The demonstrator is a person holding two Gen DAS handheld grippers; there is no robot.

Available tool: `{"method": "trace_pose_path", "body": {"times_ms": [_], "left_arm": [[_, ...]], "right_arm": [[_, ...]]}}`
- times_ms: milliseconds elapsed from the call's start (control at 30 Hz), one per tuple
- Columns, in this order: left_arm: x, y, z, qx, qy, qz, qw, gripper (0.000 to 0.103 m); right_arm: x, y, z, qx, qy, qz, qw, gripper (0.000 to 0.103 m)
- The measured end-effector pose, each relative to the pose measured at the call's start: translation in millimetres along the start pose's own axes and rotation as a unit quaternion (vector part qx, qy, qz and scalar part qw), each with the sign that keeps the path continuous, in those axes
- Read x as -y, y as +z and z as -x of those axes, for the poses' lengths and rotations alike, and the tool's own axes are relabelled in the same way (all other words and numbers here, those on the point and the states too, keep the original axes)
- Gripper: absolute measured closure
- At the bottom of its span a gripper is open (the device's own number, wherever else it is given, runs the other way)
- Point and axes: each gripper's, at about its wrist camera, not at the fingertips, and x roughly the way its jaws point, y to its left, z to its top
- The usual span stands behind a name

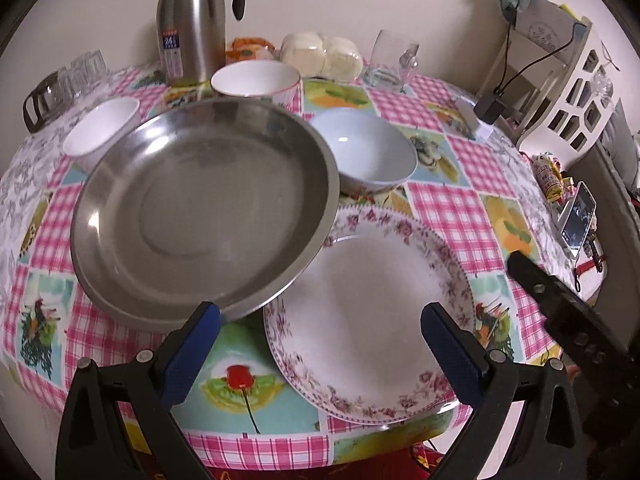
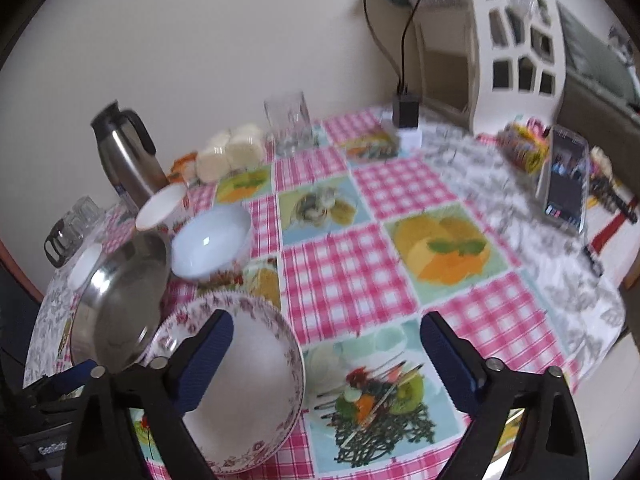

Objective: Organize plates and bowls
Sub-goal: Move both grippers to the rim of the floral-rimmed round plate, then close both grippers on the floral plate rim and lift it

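On our left, the left gripper [image 1: 320,332] hangs spread wide with nothing between its blue pads, tilted down toward the table's near edge. Its left finger [image 1: 192,344] sits just at the near rim of the steel plate [image 1: 204,208], whose right rim laps over the floral plate [image 1: 380,312]. The floral plate lies straight ahead and slightly right, between the two fingers' lines, so we judge the left hand nearer to both plates. Beyond them stand three bowls: a small white one [image 1: 102,128] at left, a red-rimmed one [image 1: 256,80] in the middle, a pale blue one [image 1: 368,152] at right.

The right gripper [image 2: 326,352] is also spread and holds nothing; the floral plate lies down-left of it, under its left finger [image 2: 204,364], and the open cloth lies ahead. We think the coming move turns on that overlap: the steel plate must lift or slide first.

The round table [image 2: 360,264] wears a pink check cloth with fruit pictures. A flask [image 1: 196,20], a glass [image 1: 390,60], a phone [image 2: 566,180] and a white shelf [image 2: 516,32] ring the far side, against a plain wall.
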Motion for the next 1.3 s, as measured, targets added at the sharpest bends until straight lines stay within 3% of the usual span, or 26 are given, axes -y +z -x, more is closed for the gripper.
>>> {"method": "trace_pose_path", "body": {"times_ms": [167,633,900,1300], "left_arm": [[2.0,-4.6,-2.2,-0.004,0.015,-0.004,0.9999,0.003],[6.1,-15.6,-10.3,-0.036,-0.009,0.003,0.9993,0.003],[-6.4,-18.8,-27.0,-0.057,-0.005,0.035,0.9977,0.003],[-21.2,-16.9,-47.5,-0.056,0.020,0.061,0.9964,0.006]], "right_arm": [[-0.1,-7.9,-21.3,-0.039,0.010,-0.008,0.999,0.018],[-9.0,-18.9,-48.9,-0.093,0.011,-0.002,0.996,0.037],[-7.5,-22.0,-56.2,-0.108,0.003,-0.002,0.994,0.039],[-11.6,-28.1,-68.5,-0.127,0.024,-0.004,0.992,0.055]]}}
